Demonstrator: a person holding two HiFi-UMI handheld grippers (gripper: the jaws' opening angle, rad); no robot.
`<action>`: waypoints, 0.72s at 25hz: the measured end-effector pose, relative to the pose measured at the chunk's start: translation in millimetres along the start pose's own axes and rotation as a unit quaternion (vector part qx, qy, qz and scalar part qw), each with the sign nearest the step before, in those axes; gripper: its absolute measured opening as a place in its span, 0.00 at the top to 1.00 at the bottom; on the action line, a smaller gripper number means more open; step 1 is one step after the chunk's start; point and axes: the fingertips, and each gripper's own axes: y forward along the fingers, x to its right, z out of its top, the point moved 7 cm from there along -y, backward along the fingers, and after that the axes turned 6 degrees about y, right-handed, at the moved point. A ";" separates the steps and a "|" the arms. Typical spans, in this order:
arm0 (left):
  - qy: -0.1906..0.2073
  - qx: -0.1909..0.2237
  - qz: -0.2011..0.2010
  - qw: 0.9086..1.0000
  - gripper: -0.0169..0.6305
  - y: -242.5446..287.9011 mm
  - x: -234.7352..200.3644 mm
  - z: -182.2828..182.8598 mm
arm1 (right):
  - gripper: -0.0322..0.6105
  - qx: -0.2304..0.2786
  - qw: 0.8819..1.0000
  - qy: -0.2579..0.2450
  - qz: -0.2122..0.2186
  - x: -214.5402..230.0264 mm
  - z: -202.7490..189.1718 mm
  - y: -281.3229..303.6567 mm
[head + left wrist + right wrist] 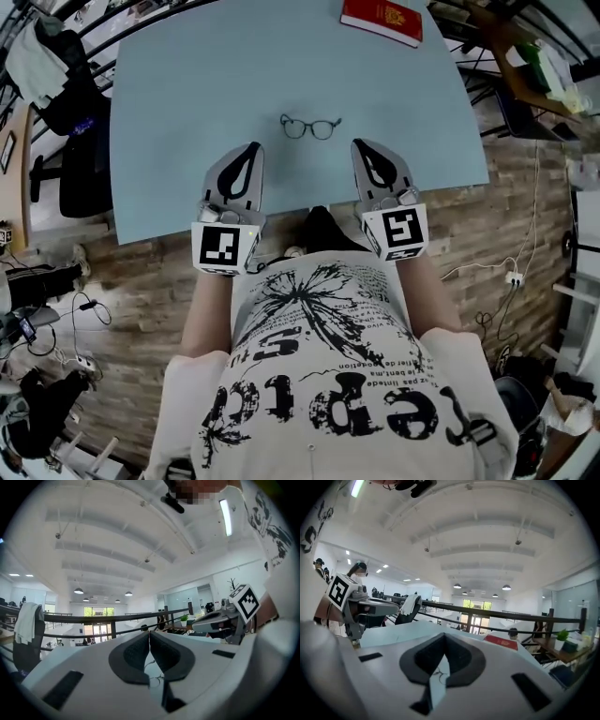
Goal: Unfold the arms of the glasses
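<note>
Thin dark-wire round-lens glasses [310,127] lie flat on the pale blue tabletop [187,112], roughly mid-table, a red hardback book [382,21] well beyond them at the far edge.

L gripper [251,148] and R gripper [361,145] are both held over the near edge, pointing away from the person, one each side of the glasses and well apart from them. Both have pads pressed together w/ nothing between (each gripper view shows the black pads meeting, only table showing in the slit below).

Step in hand: can't fix it. The temple arms are too small in the head view to tell whether they're folded behind the front or swung out. So this fits either grippers poised w/ the arms folded, or grippers drawn clear of a pair already opened. What's needed next is a read of the hinges.
</note>
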 end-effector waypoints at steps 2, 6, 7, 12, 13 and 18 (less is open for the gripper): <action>0.002 0.000 0.003 1.000 0.94 -3.6 -0.7 2.7 | 0.94 0.004 1.000 -0.003 0.001 -3.6 2.9 -1.7; 0.003 0.000 0.010 1.000 0.94 -9.9 -1.6 5.4 | 0.94 0.005 1.000 -0.011 0.001 -8.9 5.8 -3.4; 0.006 0.001 0.011 1.000 0.94 -11.2 -1.0 6.8 | 0.94 0.006 1.000 -0.012 0.002 -9.7 6.3 -4.3; 0.009 0.013 0.019 1.000 0.94 -15.5 -1.6 15.4 | 0.94 0.014 1.000 -0.020 0.007 -13.6 11.9 -6.7; 0.011 0.013 0.021 1.000 0.94 -15.4 -2.8 16.5 | 0.94 0.017 1.000 -0.022 0.007 -13.6 13.5 -6.3; 0.012 0.010 0.026 1.000 0.94 -13.6 -7.3 21.0 | 0.94 0.039 0.999 -0.028 -0.001 -11.2 24.9 -8.0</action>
